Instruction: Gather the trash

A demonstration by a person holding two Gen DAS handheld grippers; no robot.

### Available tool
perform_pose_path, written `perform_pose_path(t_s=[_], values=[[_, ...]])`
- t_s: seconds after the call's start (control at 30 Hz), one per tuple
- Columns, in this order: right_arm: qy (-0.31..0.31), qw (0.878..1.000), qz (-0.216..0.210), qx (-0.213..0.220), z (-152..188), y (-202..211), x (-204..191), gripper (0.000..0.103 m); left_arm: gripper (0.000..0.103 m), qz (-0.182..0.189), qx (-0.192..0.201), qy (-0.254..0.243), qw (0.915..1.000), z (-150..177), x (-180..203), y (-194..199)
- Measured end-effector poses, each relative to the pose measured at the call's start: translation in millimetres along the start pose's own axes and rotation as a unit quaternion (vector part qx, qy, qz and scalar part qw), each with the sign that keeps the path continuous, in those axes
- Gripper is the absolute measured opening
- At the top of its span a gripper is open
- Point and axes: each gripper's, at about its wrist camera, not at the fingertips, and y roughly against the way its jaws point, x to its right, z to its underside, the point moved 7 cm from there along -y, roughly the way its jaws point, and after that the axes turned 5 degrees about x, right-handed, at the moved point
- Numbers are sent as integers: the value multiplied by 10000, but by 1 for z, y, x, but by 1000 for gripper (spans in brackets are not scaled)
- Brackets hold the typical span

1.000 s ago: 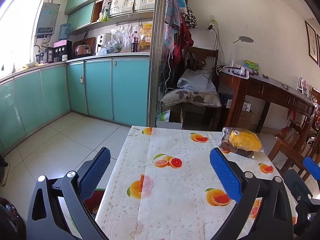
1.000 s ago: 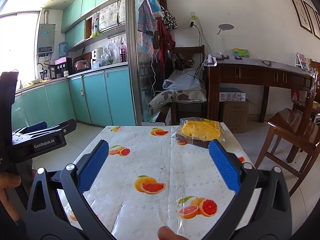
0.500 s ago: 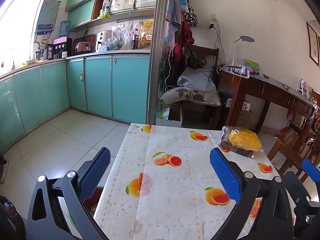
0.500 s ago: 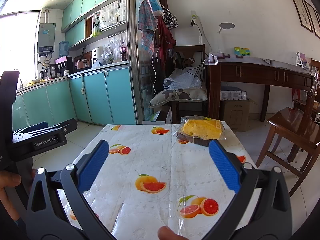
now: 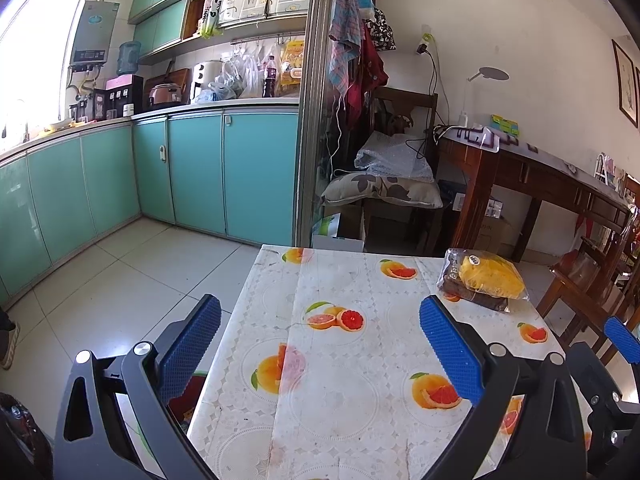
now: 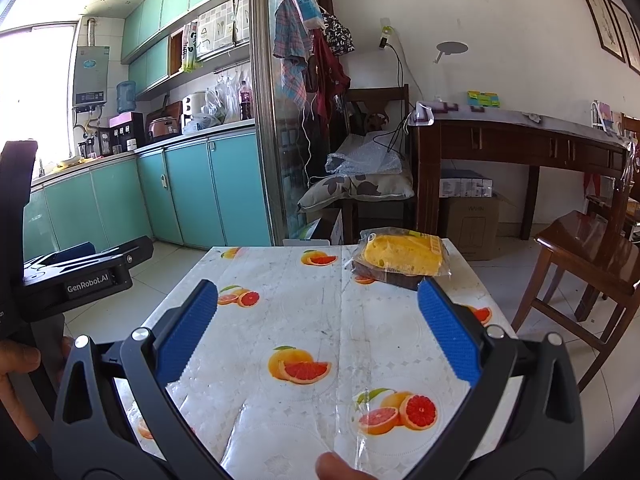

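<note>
A clear plastic packet with a yellow and dark brown cake [image 5: 484,279] [image 6: 402,257] lies at the far right corner of the small table [image 5: 340,408] [image 6: 320,320], which wears a grapefruit-print cloth. My left gripper [image 5: 320,336] hangs open over the table's near left part, with nothing between its blue pads. My right gripper [image 6: 318,318] is open too, low over the table's near middle, the packet just beyond its right fingertip [image 6: 434,304]. Something red and green [image 5: 186,396] shows under the table's left edge, mostly hidden.
Teal kitchen cabinets [image 5: 224,176] line the left and back. A cushioned chair [image 5: 384,196] and a dark wooden desk [image 6: 520,140] stand behind the table, a wooden chair [image 6: 588,256] to its right. Tiled floor [image 5: 100,280] lies on the left. A hand [image 6: 18,364] holds the left gripper.
Both views have shifted only slightly; the left gripper has tipped down a little and eased left. Both grippers stay open and the packet has not moved.
</note>
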Motion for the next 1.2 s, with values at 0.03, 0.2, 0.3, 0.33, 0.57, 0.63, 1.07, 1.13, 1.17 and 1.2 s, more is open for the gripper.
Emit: perform_pose_path(t_s=[0.03,0.2,0.3,0.33,0.57,0.63,1.07,1.13,1.17,1.2], values=[[-1,10000,-6,-1,-1,0,0,99,96,0,5,2,10000,-1,0,0],[-8,10000,4,1,-1,0,2,99,96,1,9,10,10000,-1,0,0],[-10,10000,9,0,-1,0,2,99,96,-1,5,-5,10000,-1,0,0],[-16,10000,7,-4,-1,0,2,99,96,-4,6,-17,10000,-1,0,0],[-50,10000,20,-13,-1,-1,7,99,96,-19,-15,-55,10000,3,0,-1],[-70,10000,30,-17,0,-1,8,99,96,-19,-22,-73,10000,4,0,-1],[85,9941,596,-903,42,-60,65,99,96,160,-754,-186,9969,43,22,-46],[97,9861,779,-1464,62,-90,88,99,96,-95,-1050,-281,9940,62,19,-68],[44,9816,838,-1715,72,-103,98,99,96,-244,-1189,-364,9919,71,17,-78],[-93,9746,841,-2072,83,-117,109,99,96,-351,-1292,-411,9901,78,14,-87]])
